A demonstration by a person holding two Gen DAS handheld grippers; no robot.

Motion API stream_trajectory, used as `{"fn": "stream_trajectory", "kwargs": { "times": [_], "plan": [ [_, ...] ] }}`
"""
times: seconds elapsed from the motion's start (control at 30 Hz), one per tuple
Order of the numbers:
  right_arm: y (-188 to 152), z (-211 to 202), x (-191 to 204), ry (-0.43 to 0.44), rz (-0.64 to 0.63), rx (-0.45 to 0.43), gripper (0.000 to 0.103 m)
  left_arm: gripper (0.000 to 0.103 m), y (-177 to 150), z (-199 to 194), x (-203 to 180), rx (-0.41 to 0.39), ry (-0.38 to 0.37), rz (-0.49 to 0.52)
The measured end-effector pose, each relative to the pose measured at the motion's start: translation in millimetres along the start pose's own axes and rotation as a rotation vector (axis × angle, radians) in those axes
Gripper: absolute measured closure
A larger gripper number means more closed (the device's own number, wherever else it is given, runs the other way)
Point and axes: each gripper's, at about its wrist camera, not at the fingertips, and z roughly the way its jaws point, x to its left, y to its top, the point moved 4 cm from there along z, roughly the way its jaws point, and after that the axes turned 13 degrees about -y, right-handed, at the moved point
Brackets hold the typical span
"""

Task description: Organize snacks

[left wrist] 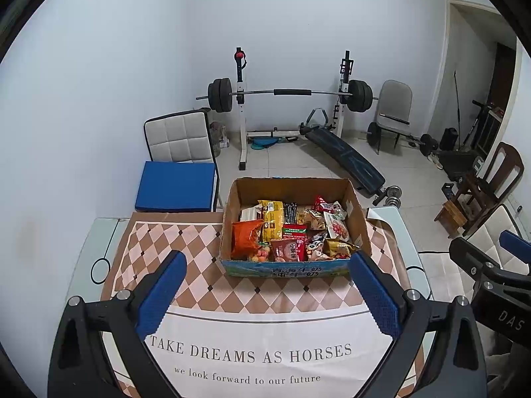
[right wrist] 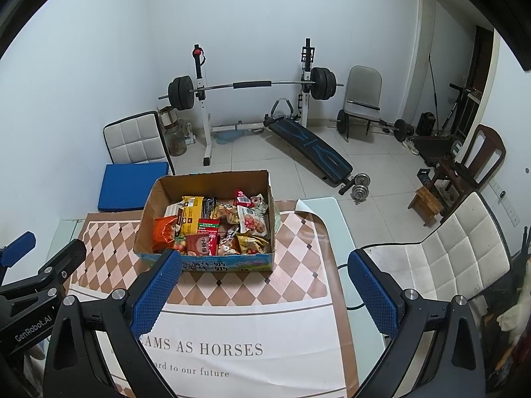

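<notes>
A: Biggest first, what've I got?

B: Desk (left wrist: 99,238) with a checkered cloth (left wrist: 186,248), print reads "TAKE DREAMS AS HORSES". Behind it on the floor, a barbell rack (left wrist: 242,106), a bench (left wrist: 345,156), and a chair (left wrist: 179,139) with a blue cushion (left wrist: 176,185).

A: Task stuff?

B: Cardboard box (left wrist: 292,185) sits on the cloth at the far middle of the desk, open top, full of snacks (left wrist: 292,229). Orange bag (left wrist: 245,235) at the near left inside, yellow pack (left wrist: 272,219) behind it, red pack (left wrist: 287,248) up front in the middle. All loosely piled, touching each other.

A: My grippers?

B: Left hand-held gripper (left wrist: 265,295) has fingers spread wide, nothing between them, hovering over the cloth just short of the box. Right hand-held gripper (right wrist: 265,295) is the same: fingers apart, empty, aimed at the box's right front corner, its left finger (right wrist: 156,292) overlapping the box front in view. Can't tell if it touches. Each gripper shows at the edge of the other's view, side by side.
</notes>
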Motion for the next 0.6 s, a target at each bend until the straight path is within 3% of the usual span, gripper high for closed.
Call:
{"fn": "stream_trajectory", "kwargs": {
  "times": [0.6],
  "plan": [
    [3.3, -2.4, -1.1, -0.003, 0.002, 0.000, 0.001, 0.002, 2.0, 2.0, -3.2, 0.005, -0.011, 0.005]
  ]
}}
